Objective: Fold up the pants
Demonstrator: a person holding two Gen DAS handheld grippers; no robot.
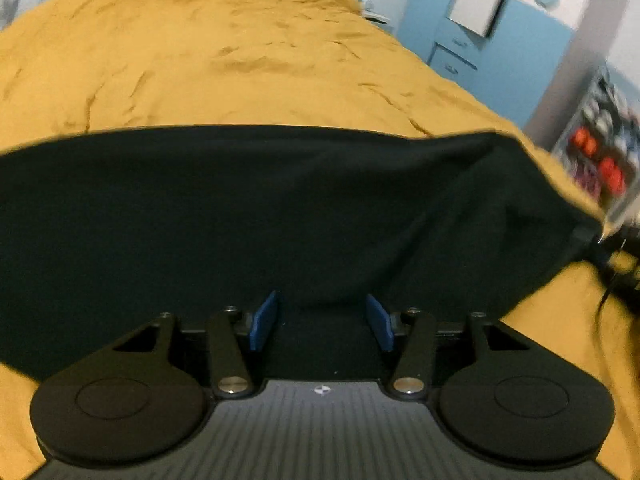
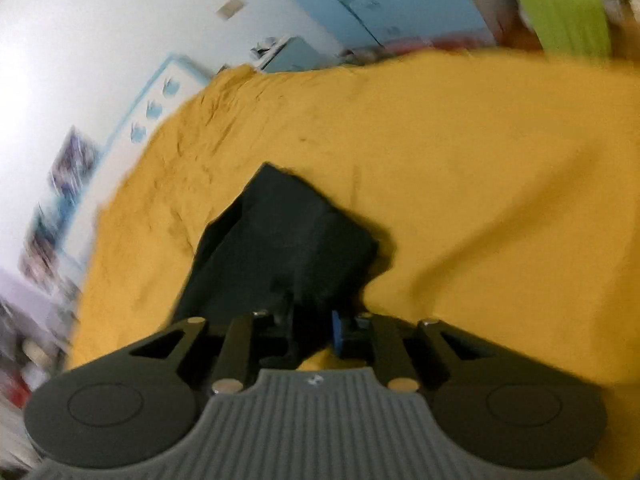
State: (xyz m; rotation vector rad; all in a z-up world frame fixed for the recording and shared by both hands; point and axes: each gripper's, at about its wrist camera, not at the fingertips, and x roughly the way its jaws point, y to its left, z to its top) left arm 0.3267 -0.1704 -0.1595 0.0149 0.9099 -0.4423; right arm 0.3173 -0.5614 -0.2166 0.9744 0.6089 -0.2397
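left gripper (image 1: 322,326) hangs over the pants (image 1: 240,216) with its two blue pads (image 1: 262,326) spread apart. dark cloth lies below and between them, but neither pad presses on it, so this gripper is released. its black arms and grey ribbed body fill the bottom of the left wrist view.

right gripper (image 2: 314,334) is nearly closed. only one blue pad (image 2: 337,334) shows clearly; the other side is lost in dark cloth. a bunched bit of the pants (image 2: 288,248) runs down into the narrow gap, so it looks clenched on the cloth, though blur and shadow there make the contact hard to confirm.

outward from the left gripper, the pants spread as a wide, flat black band across the middle of the view, with a straight far edge and a loose fold falling toward the right corner. from the right gripper they show as a smaller, angular dark shape, rising to a point away from the gripper and creased along one side.

all of this lies on a yellow sheet (image 1: 224,48), wrinkled and covering a bed that fills most of both views. beyond it stand a blue cabinet (image 1: 448,40) with drawers, a white wall (image 2: 80,32) with small pictures, and a smeared green shape (image 2: 564,12) at the top right of the right wrist view.
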